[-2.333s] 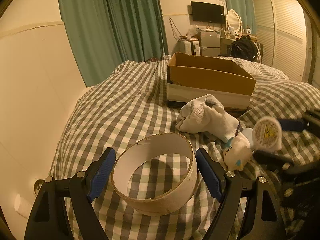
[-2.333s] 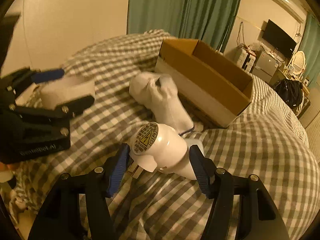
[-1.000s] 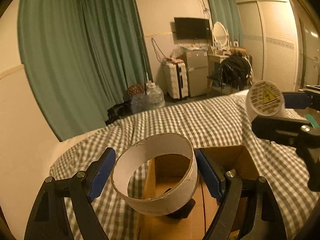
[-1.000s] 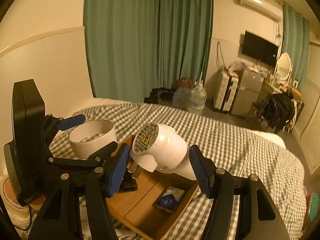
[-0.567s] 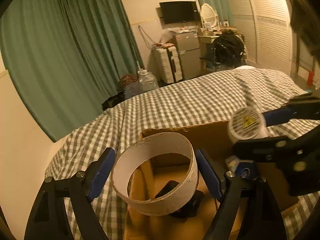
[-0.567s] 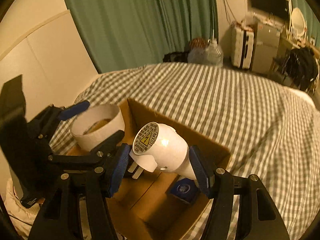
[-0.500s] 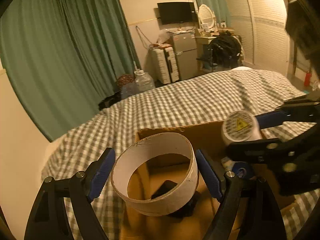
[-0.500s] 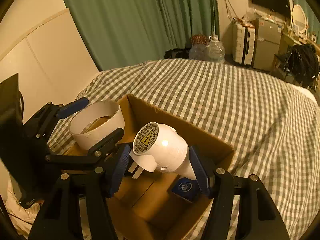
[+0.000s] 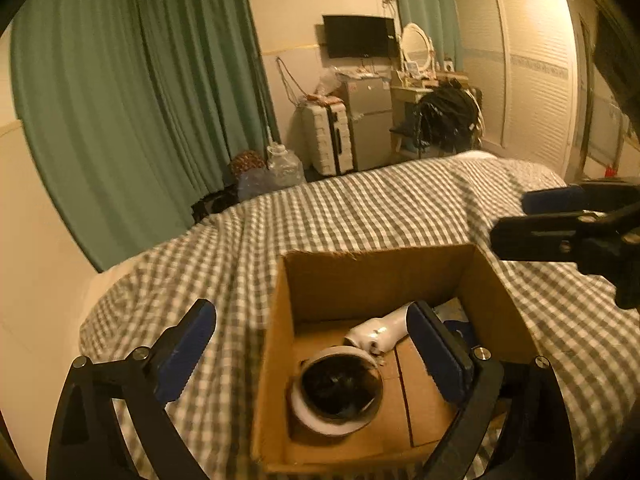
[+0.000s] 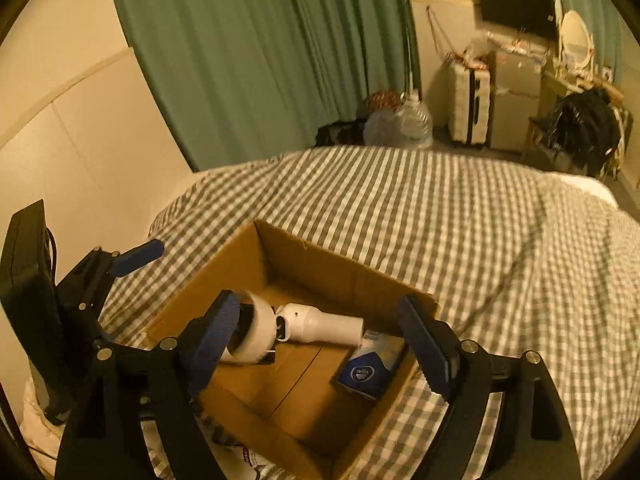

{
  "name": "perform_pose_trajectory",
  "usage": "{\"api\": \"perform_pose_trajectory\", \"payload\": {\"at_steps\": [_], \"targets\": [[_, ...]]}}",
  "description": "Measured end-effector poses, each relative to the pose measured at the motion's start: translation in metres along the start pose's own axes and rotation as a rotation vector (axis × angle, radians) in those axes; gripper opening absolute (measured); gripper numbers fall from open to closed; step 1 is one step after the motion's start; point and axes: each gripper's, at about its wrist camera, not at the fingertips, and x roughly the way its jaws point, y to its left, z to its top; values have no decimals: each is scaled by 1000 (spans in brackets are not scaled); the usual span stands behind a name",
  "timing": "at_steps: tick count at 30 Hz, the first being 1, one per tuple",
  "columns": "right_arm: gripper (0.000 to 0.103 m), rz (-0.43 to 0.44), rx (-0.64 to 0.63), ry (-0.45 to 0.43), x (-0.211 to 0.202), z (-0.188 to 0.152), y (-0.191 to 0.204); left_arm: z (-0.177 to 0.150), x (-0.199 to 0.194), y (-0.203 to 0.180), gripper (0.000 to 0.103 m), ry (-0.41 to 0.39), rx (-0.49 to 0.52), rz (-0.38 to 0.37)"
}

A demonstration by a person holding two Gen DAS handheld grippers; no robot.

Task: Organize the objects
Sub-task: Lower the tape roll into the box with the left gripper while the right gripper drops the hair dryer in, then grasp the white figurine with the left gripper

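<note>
An open cardboard box (image 9: 376, 268) (image 10: 340, 276) sits on the checked bed. Inside it lie a white tape ring (image 9: 336, 392) (image 10: 256, 338), a white plug-shaped device (image 9: 380, 332) (image 10: 320, 326) and a small blue packet (image 10: 370, 366). My left gripper (image 9: 312, 354) is open and empty above the box's left side. My right gripper (image 10: 320, 346) is open and empty above the box; it also shows at the right edge of the left wrist view (image 9: 560, 220). The left gripper shows at the left of the right wrist view (image 10: 120, 260).
The grey-checked bedspread (image 9: 360, 208) (image 10: 480, 220) surrounds the box. Green curtains (image 9: 140, 100), a white suitcase (image 9: 328, 140), water bottles (image 10: 400, 124), a desk with a dark bag (image 9: 444, 120) and a wardrobe (image 9: 532, 80) stand beyond the bed. White cloth (image 10: 36, 432) lies at lower left.
Both grippers have opened. The tape ring has dropped from the left gripper and the plug device from the right gripper; both now lie in the box.
</note>
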Motion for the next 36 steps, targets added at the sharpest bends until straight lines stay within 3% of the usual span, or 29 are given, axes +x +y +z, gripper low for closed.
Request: {"api": "perform_pose_trajectory", "payload": {"at_steps": [14, 22, 27, 33, 36], "targets": [[82, -85, -121, -152, -126, -21, 66, -9, -112, 14, 100, -94, -36, 62], [82, -160, -171, -183, -173, -40, 98, -29, -165, 13, 100, -115, -73, 94], [82, -170, -197, -149, -173, -64, 109, -61, -170, 7, 100, -85, -113, 123], [82, -129, -193, -54, -141, -105, 104, -105, -163, -13, 100, -59, -124, 153], [82, -184, -210, -18, -121, -126, 100, -122, -160, -25, 100, -54, -106, 162]]}}
